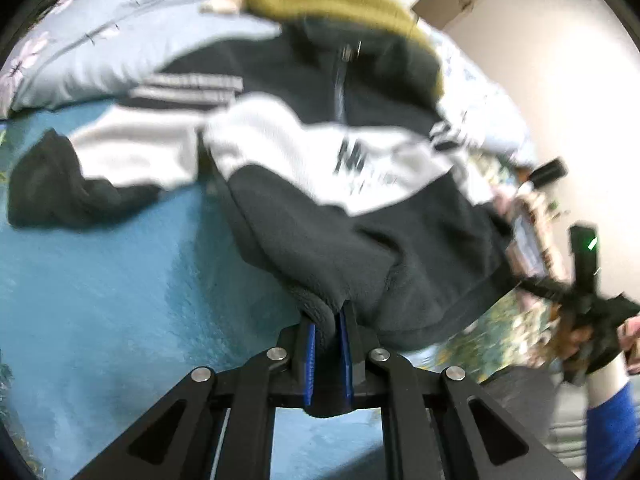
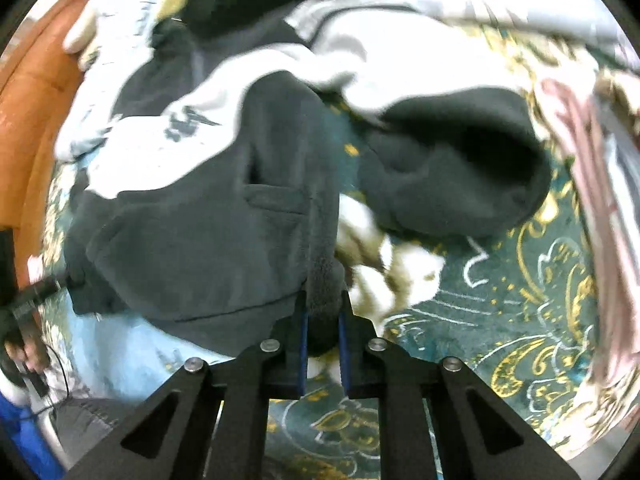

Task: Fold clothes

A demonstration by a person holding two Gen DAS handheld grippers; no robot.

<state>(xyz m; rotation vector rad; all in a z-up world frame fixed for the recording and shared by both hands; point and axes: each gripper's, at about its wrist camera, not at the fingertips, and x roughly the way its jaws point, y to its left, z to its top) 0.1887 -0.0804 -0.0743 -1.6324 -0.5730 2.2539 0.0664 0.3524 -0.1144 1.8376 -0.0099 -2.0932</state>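
A black and white fleece jacket [image 1: 320,160] with striped sleeves lies spread over a blue bed cover [image 1: 120,280]. My left gripper [image 1: 327,332] is shut on the jacket's dark bottom hem, a fold of fleece pinched between its blue pads. In the right wrist view the same jacket [image 2: 200,220] hangs from my right gripper [image 2: 322,320], which is shut on another part of the dark hem. One dark sleeve [image 2: 460,176] lies off to the right on the patterned cloth. The other gripper and the hand holding it show at the left edge [image 2: 24,320].
An olive knitted garment [image 1: 332,0] lies behind the jacket, by a pale floral quilt [image 1: 100,32]. A teal and gold patterned cover [image 2: 500,320] lies under the right gripper, with pink striped cloth [image 2: 580,160] at its right. An orange headboard [image 2: 28,100] is at the left.
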